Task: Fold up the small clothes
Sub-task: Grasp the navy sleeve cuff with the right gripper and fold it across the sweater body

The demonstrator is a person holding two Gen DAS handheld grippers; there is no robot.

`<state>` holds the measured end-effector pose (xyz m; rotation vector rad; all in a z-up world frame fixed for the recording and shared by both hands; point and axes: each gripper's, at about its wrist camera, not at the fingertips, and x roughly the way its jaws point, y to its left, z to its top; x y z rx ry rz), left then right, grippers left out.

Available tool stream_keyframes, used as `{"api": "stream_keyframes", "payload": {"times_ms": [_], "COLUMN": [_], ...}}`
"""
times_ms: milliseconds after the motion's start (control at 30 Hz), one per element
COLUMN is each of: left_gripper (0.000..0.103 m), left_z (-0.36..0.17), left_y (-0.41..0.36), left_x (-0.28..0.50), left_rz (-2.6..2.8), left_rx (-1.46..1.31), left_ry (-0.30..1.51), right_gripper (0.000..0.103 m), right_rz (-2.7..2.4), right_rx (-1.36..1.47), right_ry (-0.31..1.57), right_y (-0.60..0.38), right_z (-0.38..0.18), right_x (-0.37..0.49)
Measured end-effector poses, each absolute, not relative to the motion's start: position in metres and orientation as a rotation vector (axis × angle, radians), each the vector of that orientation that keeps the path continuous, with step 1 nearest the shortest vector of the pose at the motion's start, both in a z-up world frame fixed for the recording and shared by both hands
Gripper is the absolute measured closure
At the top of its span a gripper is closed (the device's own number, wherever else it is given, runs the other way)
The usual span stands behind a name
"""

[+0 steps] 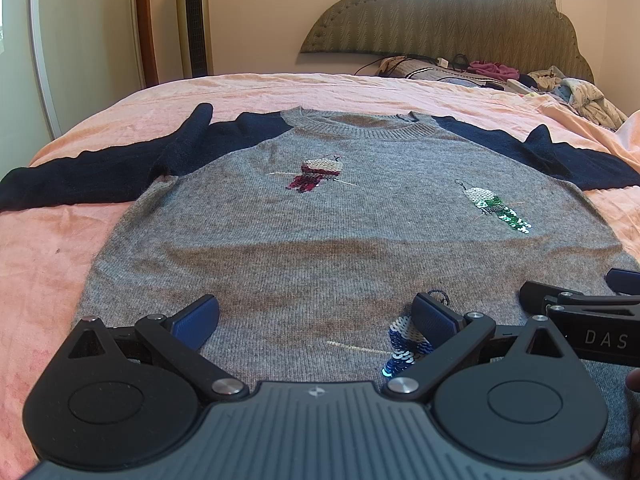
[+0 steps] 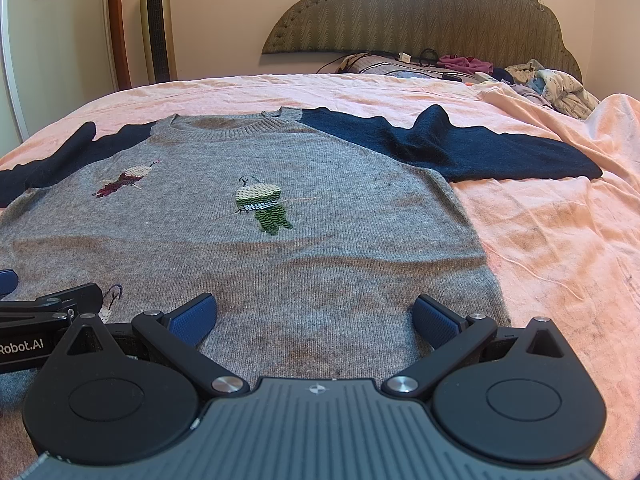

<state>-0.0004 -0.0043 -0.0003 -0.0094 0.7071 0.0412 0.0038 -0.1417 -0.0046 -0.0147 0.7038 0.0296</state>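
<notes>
A grey knit sweater [image 1: 320,232] with navy sleeves and sequin birds lies flat, front up, on the pink bed; it also shows in the right wrist view [image 2: 280,264]. Its left sleeve [image 1: 92,176] and right sleeve [image 2: 480,152] spread outward. My left gripper [image 1: 316,320] is open over the sweater's lower hem area, near a blue sequin bird [image 1: 408,344]. My right gripper [image 2: 316,320] is open over the hem near the sweater's right side. Each gripper shows at the edge of the other's view, the right one [image 1: 580,312] and the left one [image 2: 48,308].
The pink bedsheet [image 2: 560,240] surrounds the sweater. A pile of clothes and cables [image 1: 520,76] lies by the padded headboard [image 1: 460,20]. A tower fan [image 1: 194,20] and a wardrobe door stand at the far left.
</notes>
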Motion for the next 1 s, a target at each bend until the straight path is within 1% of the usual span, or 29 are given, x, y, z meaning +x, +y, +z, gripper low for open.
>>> {"api": "stream_keyframes", "payload": {"times_ms": [300, 367, 433, 567, 633, 733, 800, 833, 900, 967, 1000], "left_gripper": [0.000, 0.000, 0.000, 0.000, 0.000, 0.000, 0.000, 0.000, 0.000, 0.000, 0.000], "left_z": [0.000, 0.000, 0.000, 0.000, 0.000, 0.000, 0.000, 0.000, 0.000, 0.000, 0.000], "left_y": [-0.004, -0.004, -0.004, -0.004, -0.004, -0.004, -0.004, -0.004, -0.004, -0.004, -0.005], "left_x": [0.000, 0.000, 0.000, -0.001, -0.001, -0.001, -0.001, -0.001, -0.001, -0.001, -0.001], "left_rz": [0.041, 0.041, 0.041, 0.040, 0.040, 0.041, 0.040, 0.041, 0.041, 0.041, 0.041], "left_rx": [-0.009, -0.010, -0.010, -0.011, -0.011, -0.010, -0.010, -0.010, -0.010, -0.010, -0.010], "left_ry": [0.707, 0.707, 0.707, 0.707, 0.707, 0.707, 0.707, 0.707, 0.707, 0.707, 0.707], "right_gripper": [0.000, 0.000, 0.000, 0.000, 0.000, 0.001, 0.008, 0.010, 0.015, 0.017, 0.021], "right_rz": [0.075, 0.117, 0.116, 0.062, 0.015, -0.109, -0.167, -0.201, -0.216, -0.217, -0.220], "right_rx": [-0.010, 0.063, 0.165, 0.449, 0.714, 1.116, 1.228, 1.251, 1.254, 1.227, 1.208], "right_ry": [0.725, 0.719, 0.663, 0.553, 0.505, 0.457, 0.424, 0.411, 0.410, 0.431, 0.432], "right_y": [-0.147, -0.170, -0.208, -0.322, -0.400, -0.494, -0.529, -0.539, -0.549, -0.550, -0.550], "right_z": [0.000, 0.015, 0.034, 0.060, 0.050, 0.017, 0.000, -0.007, -0.018, -0.027, -0.029], "right_x": [0.007, 0.013, 0.023, 0.059, 0.081, 0.102, 0.112, 0.117, 0.130, 0.146, 0.153]}}
